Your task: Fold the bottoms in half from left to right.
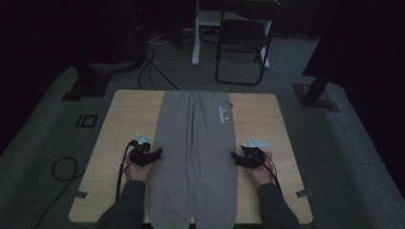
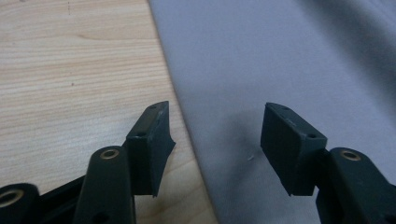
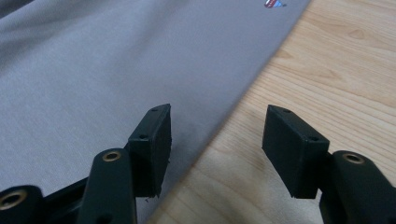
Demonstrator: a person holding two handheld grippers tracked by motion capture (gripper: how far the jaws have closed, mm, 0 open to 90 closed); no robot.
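Note:
Grey sweatpants point(image 1: 196, 143) lie flat and lengthwise on the wooden table point(image 1: 124, 114), waistband at the far end, cuffs at the near edge. My left gripper point(image 1: 159, 152) stands open at the pants' left edge, its jaws straddling that edge point(image 2: 187, 130) with the pads apart from the cloth. My right gripper point(image 1: 234, 156) is open at the pants' right edge point(image 3: 233, 107), one jaw over the grey cloth point(image 3: 93, 84), the other over bare wood. A small logo point(image 3: 274, 3) marks the cloth near the waistband.
The table's bare wood shows on both sides of the pants point(image 1: 267, 124). Beyond the far edge stand a folding chair point(image 1: 241, 43) and a white stand point(image 1: 196, 33) on dark carpet. Cables point(image 1: 62, 171) lie on the floor at the left.

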